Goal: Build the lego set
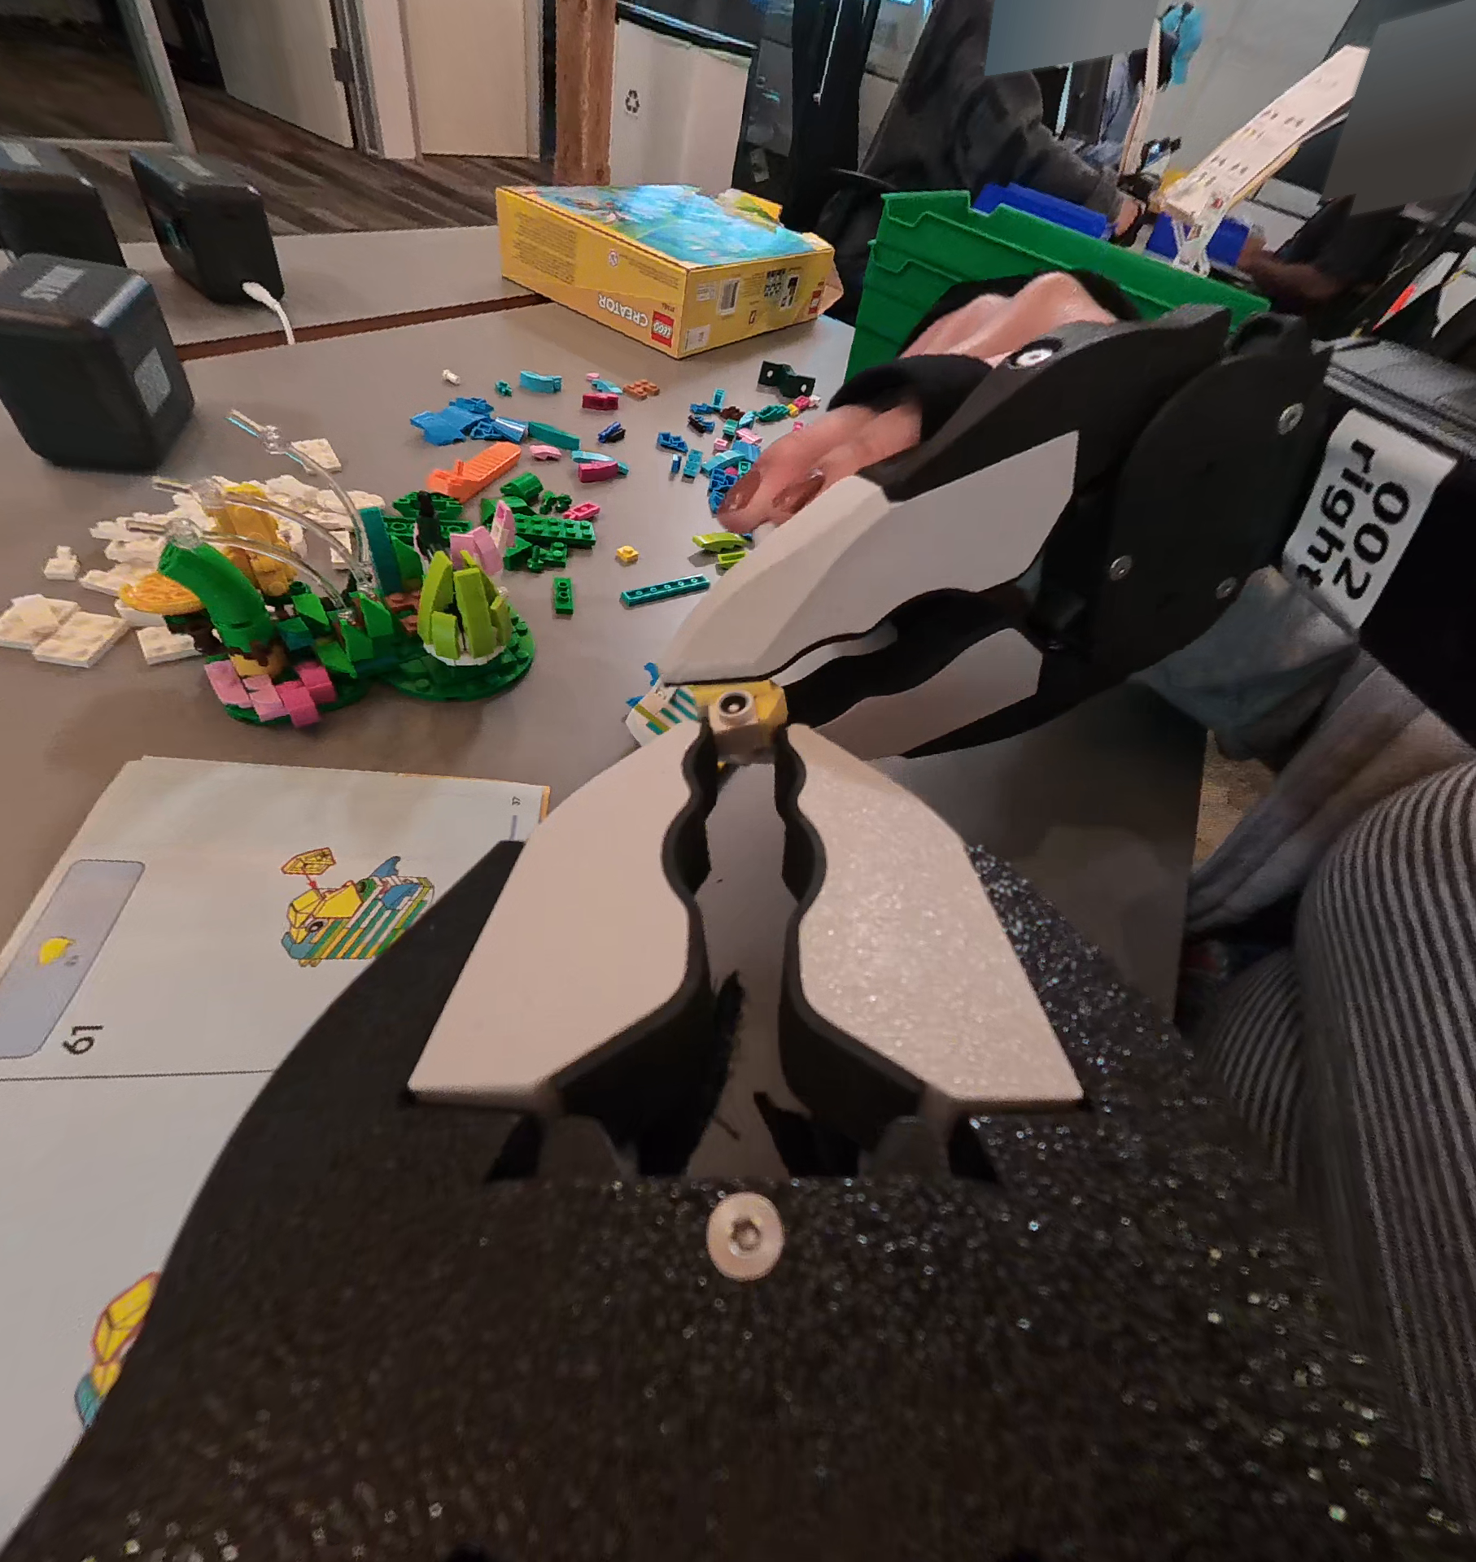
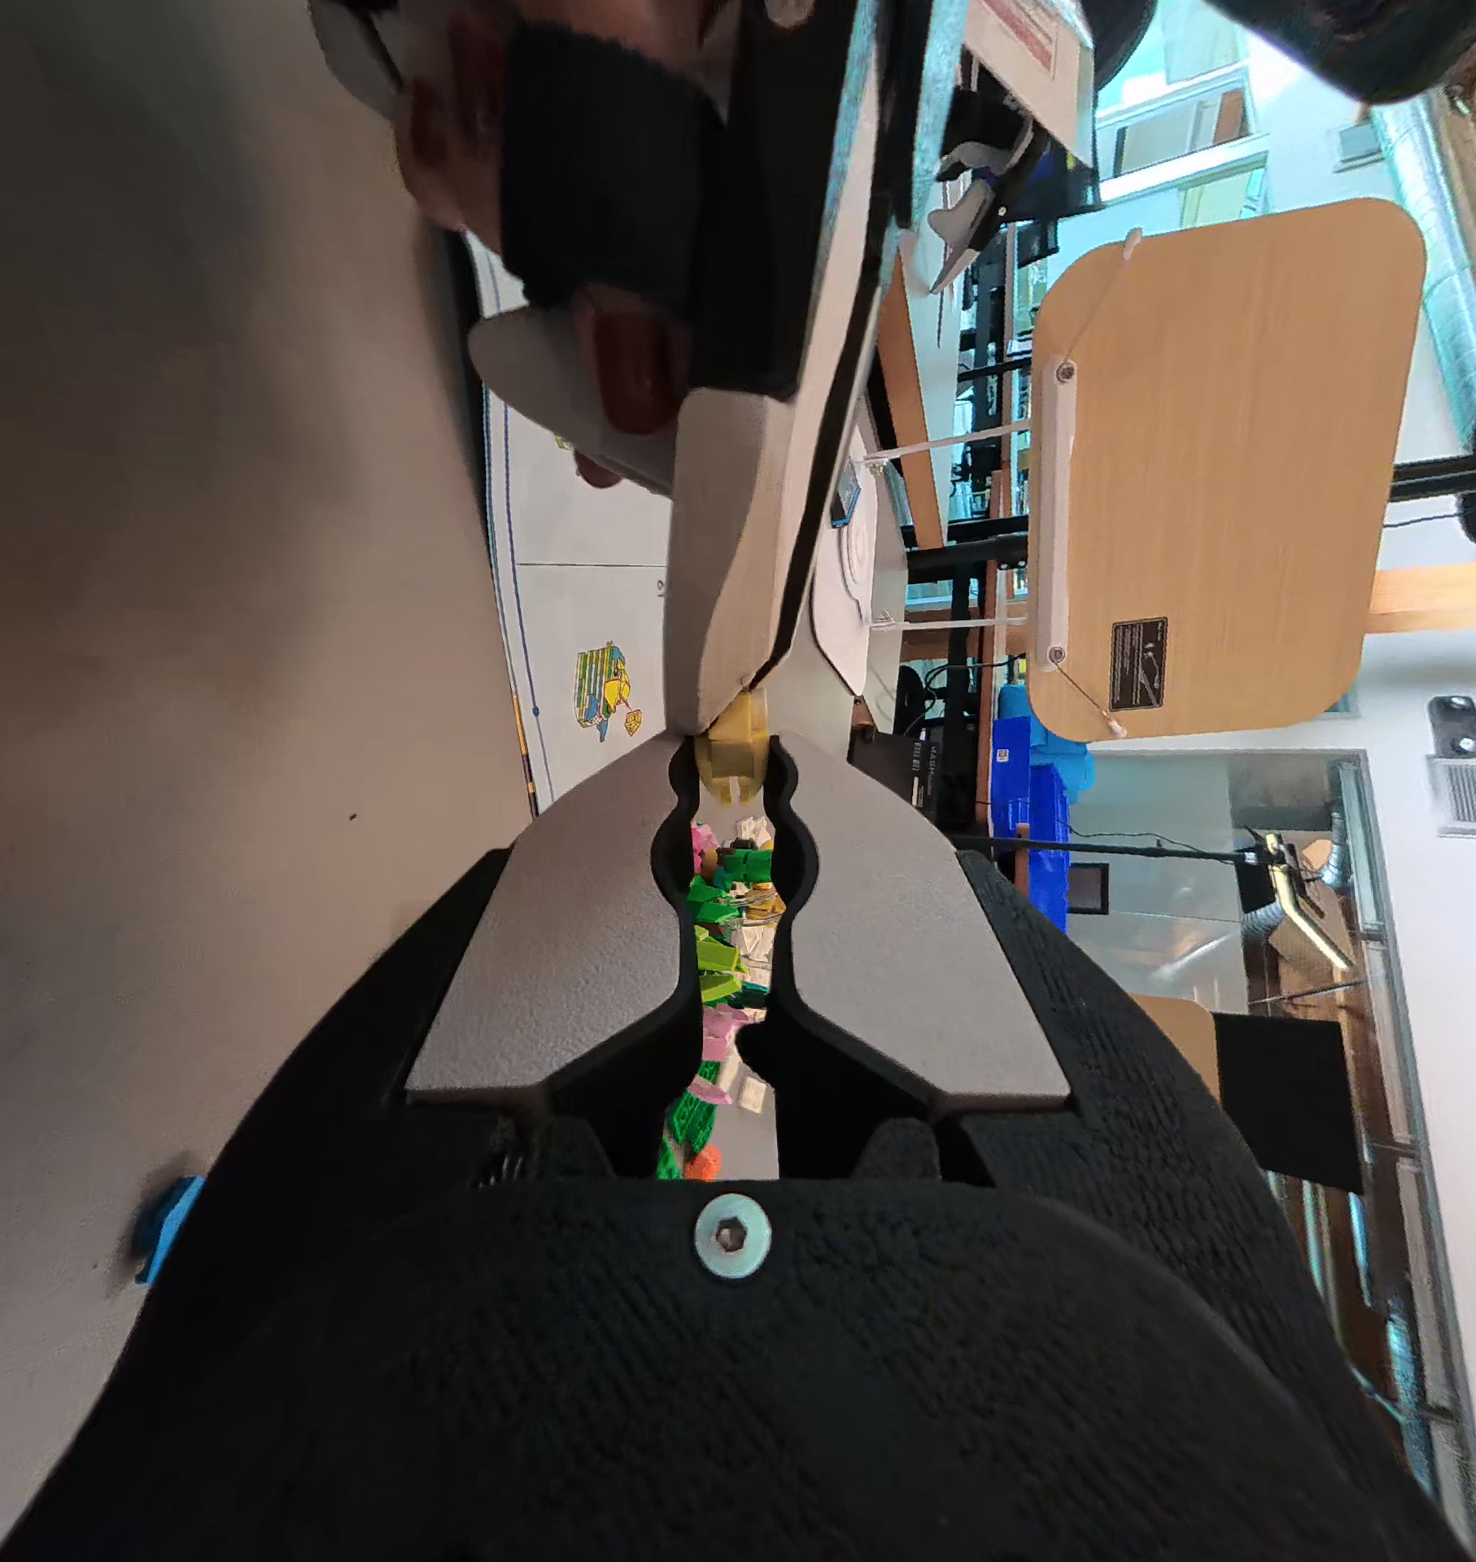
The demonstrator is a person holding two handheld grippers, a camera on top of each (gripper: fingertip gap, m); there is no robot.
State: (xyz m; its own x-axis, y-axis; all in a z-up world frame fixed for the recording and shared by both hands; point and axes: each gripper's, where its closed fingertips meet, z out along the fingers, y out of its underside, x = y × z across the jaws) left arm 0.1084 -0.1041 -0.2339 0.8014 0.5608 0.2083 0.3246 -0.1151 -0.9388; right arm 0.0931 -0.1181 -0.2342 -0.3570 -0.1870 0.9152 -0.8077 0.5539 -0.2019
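A small yellow piece [image 1: 764,703] with a grey studded part [image 1: 733,708] is held above the table's near edge. My left gripper [image 1: 739,740] is shut on it from below. My right gripper [image 1: 722,676] comes in from the right and is shut on the same piece from above. In the right wrist view the yellow piece [image 2: 728,744] sits between my right gripper's tips [image 2: 730,752], and the left gripper [image 2: 722,706] meets it from the top. A white and teal striped sub-build [image 1: 660,708] lies just behind the tips.
The open instruction booklet [image 1: 210,887] lies at the near left. A built green plant model [image 1: 337,608], white plates [image 1: 58,625] and loose coloured bricks [image 1: 549,439] spread behind. A yellow box [image 1: 658,262], a green bin [image 1: 971,253] and black boxes [image 1: 75,355] stand farther back. Only a small space, under 4 cm, lies between the two pairs of fingers.
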